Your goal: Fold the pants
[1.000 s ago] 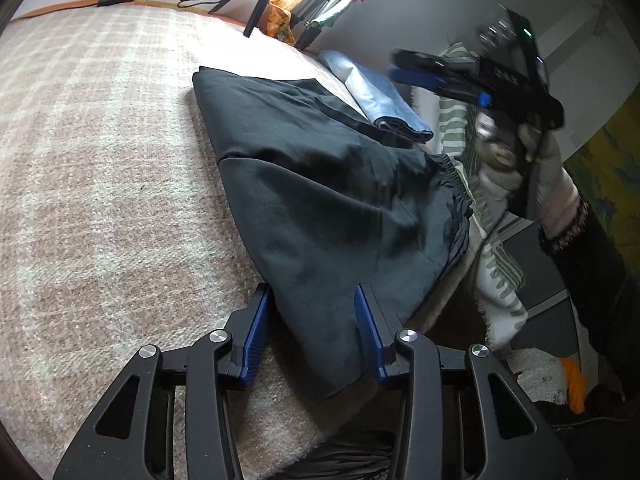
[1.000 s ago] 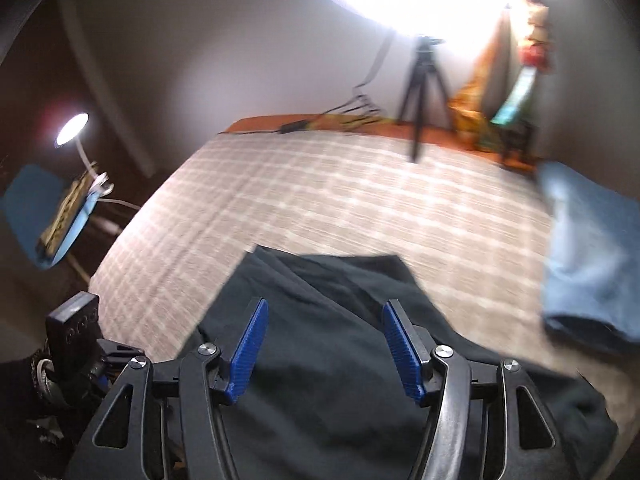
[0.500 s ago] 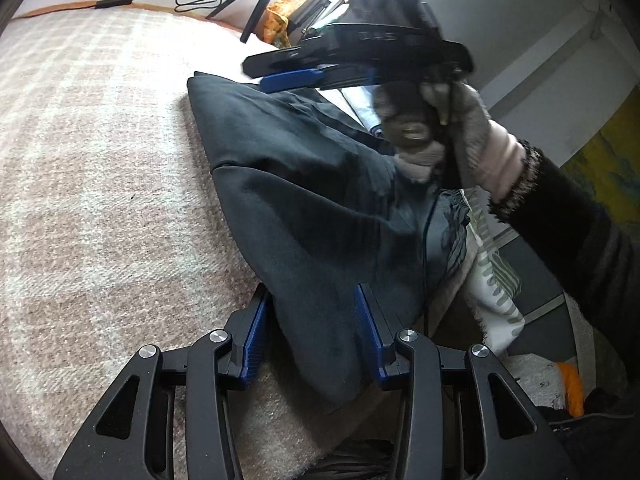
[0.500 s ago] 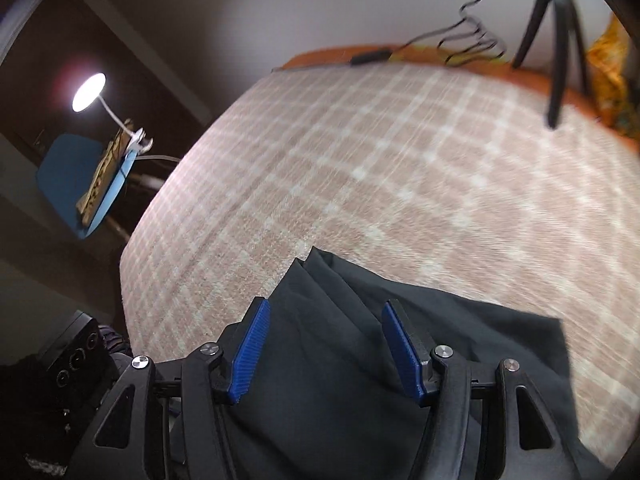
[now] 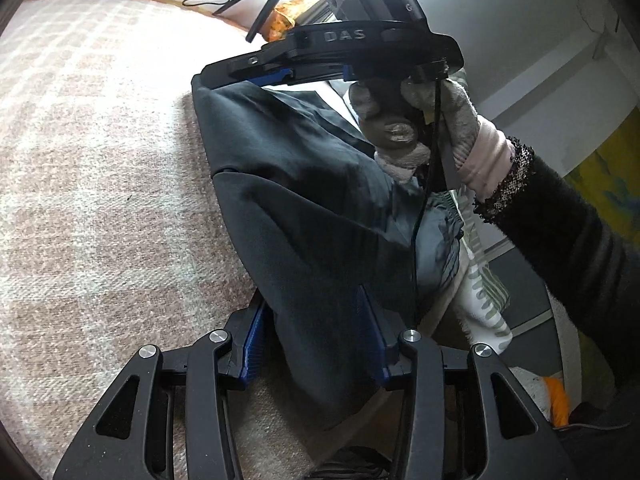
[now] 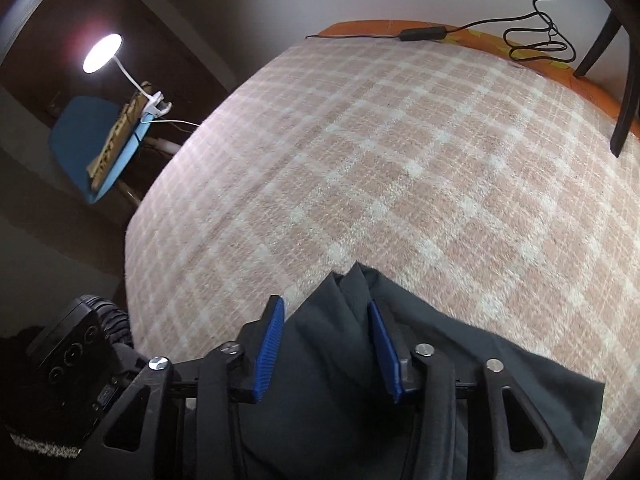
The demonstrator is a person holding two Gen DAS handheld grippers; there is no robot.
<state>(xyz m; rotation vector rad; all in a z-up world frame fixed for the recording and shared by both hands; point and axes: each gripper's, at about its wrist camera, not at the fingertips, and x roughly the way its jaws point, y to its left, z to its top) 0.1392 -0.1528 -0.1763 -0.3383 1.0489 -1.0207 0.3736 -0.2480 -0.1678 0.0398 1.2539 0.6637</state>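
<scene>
Dark grey pants [image 5: 312,208] lie folded on a plaid bed, one end toward me and one end far. My left gripper [image 5: 312,300] sits at the near end; the cloth fills the gap between its blue pads and touches both. At the far corner of the pants [image 6: 328,360], my right gripper [image 6: 325,304] points steeply down. Its jaws are closing, and the cloth between the pads is puckered into a ridge. In the left wrist view the right gripper [image 5: 240,76] sits over that far corner, held by a gloved hand [image 5: 400,132].
The pink-and-white plaid blanket [image 6: 400,160] covers the bed all around the pants. A tripod leg [image 6: 628,92] and a black cable [image 6: 536,36] stand at the far edge. A lit lamp [image 6: 102,46] and a blue chair [image 6: 80,140] lie beyond the left edge, striped cloth [image 5: 484,292] off the right.
My right gripper swung in from the right, came down on the far corner of the pants and narrowed its jaws around it. The left gripper kept its place.
</scene>
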